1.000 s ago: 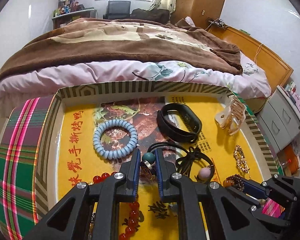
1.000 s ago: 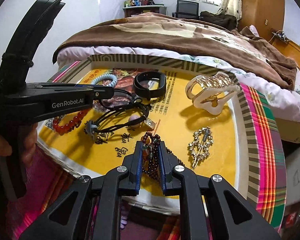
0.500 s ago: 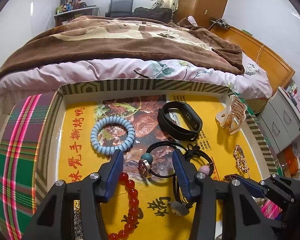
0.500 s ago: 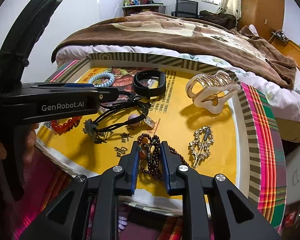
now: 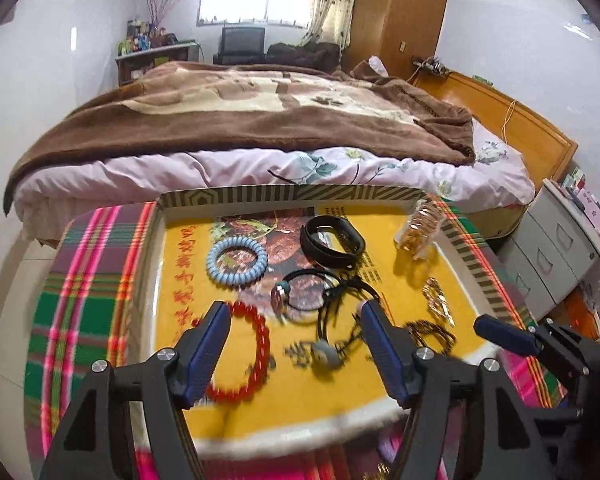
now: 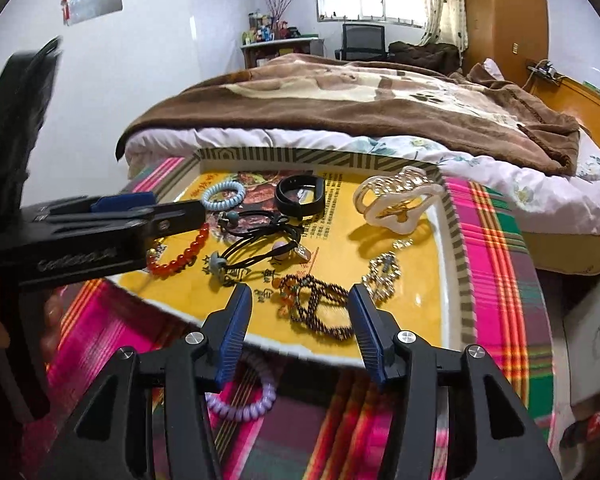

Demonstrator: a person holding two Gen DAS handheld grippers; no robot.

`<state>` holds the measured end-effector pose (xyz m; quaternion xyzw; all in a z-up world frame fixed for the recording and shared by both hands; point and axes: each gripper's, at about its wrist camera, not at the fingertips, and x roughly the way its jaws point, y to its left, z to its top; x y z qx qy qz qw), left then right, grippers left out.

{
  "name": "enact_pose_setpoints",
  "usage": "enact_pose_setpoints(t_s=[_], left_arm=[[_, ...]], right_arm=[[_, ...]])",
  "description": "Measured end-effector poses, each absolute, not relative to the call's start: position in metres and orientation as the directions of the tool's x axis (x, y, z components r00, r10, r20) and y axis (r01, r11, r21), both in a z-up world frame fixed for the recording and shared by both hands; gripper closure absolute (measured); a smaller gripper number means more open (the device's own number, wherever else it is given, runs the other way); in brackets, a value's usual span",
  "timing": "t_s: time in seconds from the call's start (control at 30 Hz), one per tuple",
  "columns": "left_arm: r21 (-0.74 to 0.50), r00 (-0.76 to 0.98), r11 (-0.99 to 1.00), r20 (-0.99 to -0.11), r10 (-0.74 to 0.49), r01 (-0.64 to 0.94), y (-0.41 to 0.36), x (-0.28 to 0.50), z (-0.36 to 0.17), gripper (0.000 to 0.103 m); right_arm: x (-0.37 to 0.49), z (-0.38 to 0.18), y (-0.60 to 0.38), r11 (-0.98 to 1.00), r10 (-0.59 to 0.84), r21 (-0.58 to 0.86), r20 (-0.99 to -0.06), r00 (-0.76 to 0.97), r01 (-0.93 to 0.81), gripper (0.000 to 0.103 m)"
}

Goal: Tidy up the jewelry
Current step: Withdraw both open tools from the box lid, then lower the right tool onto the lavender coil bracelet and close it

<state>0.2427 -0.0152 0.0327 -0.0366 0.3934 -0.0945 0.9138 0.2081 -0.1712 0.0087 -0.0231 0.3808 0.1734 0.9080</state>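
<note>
A yellow tray (image 5: pixel 456 276) holds jewelry: a blue coil hair tie (image 5: pixel 236 258), a black wristband (image 5: pixel 332 236), black hair ties with beads (image 5: pixel 320 296), a red bead bracelet (image 5: pixel 252 356), a dark bead bracelet (image 6: pixel 320 312), a sparkly hair clip (image 6: pixel 382 272) and a white claw clip (image 6: pixel 398 200). My left gripper (image 5: pixel 296 344) is open and empty above the tray's near edge. My right gripper (image 6: pixel 300 328) is open and empty, its jaws on either side of the dark bead bracelet but raised back from it.
The tray sits on a plaid cloth (image 5: pixel 80 312). A purple coil hair tie (image 6: pixel 244 404) lies on the cloth in front of the tray. A bed with a brown blanket (image 5: pixel 260 120) is behind. Grey drawers (image 5: pixel 556 252) stand at the right.
Both grippers opened and pulled back and up from the tray. The left let go of the beaded hair tie; the right let go of the dark bead bracelet.
</note>
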Motion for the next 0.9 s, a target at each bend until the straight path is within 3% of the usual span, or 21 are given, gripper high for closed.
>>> enact_pose_setpoints(t_s=[0.43, 0.9], left_arm=[[-0.084, 0.711, 0.988, -0.686, -0.152, 0.13, -0.014, 0.165, 0.047, 0.035], [-0.154, 0.692, 0.986, -0.704, -0.157, 0.067, 0.015, 0.116, 0.029, 0.034]], right_arm=[[0.17, 0.008, -0.185, 0.946, 0.285, 0.099, -0.705, 0.65, -0.308, 0.052], [0.167, -0.023, -0.185, 0.947, 0.29, 0.147, -0.769, 0.569, -0.285, 0.052]])
